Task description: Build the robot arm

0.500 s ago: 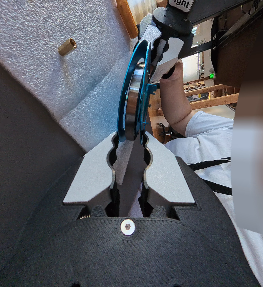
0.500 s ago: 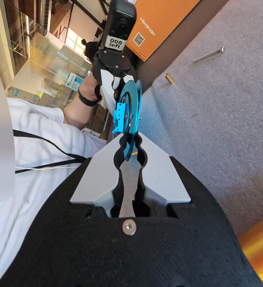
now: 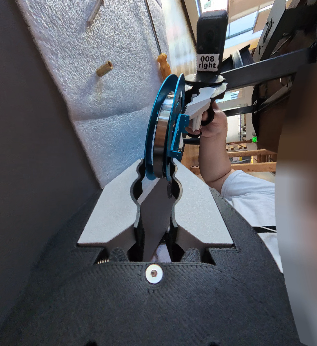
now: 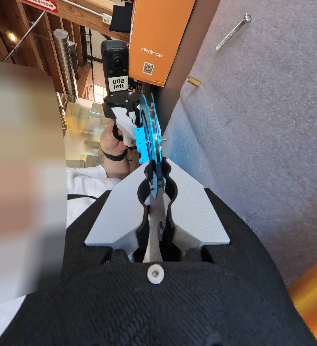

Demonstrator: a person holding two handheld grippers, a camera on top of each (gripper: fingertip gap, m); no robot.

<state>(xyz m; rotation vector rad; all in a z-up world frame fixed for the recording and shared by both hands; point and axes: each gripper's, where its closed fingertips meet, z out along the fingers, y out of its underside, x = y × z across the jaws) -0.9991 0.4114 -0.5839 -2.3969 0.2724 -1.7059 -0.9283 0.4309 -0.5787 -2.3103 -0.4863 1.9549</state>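
Two grippers: left gripper and right gripper are clamped on opposite edges of the blue disc assembly, held in the air.
Behind, on the foam mat: brass standoff and long screw are lying apart.

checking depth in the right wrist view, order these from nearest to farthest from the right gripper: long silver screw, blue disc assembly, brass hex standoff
1. Blue disc assembly, clamped in the right gripper.
2. Brass hex standoff, ahead and right on the grey foam.
3. Long silver screw, farthest, upper right.
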